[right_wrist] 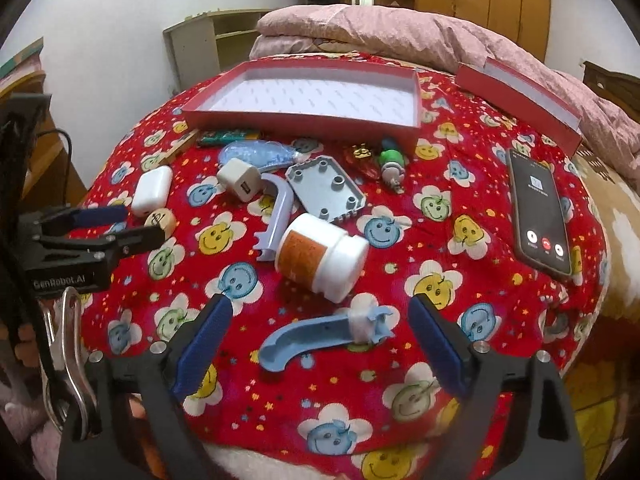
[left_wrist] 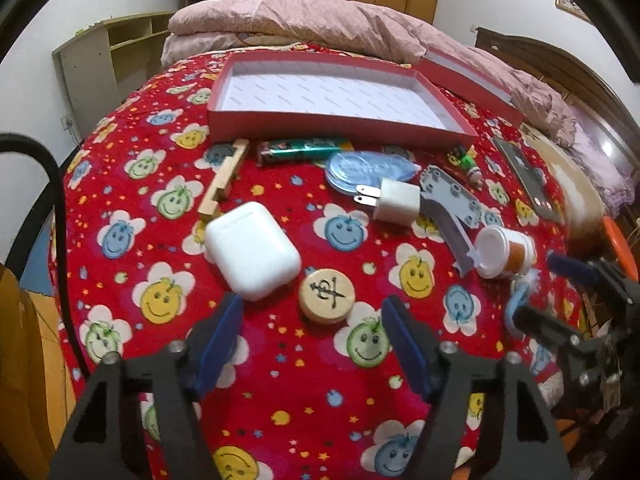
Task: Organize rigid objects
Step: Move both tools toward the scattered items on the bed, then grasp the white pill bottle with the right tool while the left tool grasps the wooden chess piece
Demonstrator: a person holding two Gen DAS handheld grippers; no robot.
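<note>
The left gripper (left_wrist: pixel 312 344) hangs low over a red cloth (left_wrist: pixel 280 380) printed with smiling flowers, its 2 blue pads parted and pressing on nothing. A round wooden chess piece (left_wrist: pixel 327 295) lies flat on the cloth just ahead of the gap between the fingertips, slightly nearer the right pad, not touching either. A white earbud case (left_wrist: pixel 251 250) sits just beyond the left pad, beside the chess piece.

The right gripper (right_wrist: pixel 320 336) is spread wide, also empty. A curved blue plastic piece (right_wrist: pixel 320 336) lies on the cloth between its 2 pads, clear of both, its toothed end toward the right pad. Just past it a white bottle (right_wrist: pixel 322 257) with an orange label lies on its side.

Farther back rest a white plug (left_wrist: pixel 394 199), a grey studded plate (right_wrist: pixel 326 188), a green lighter (left_wrist: pixel 302 150), a wooden strip (left_wrist: pixel 224 180) and a small toy figure (right_wrist: pixel 390 162). A phone (right_wrist: pixel 540 210) lies face up at the right. An open red box (left_wrist: pixel 340 96) stands behind them all, its white inside bare, with a red lid (right_wrist: pixel 520 100) beside it
</note>
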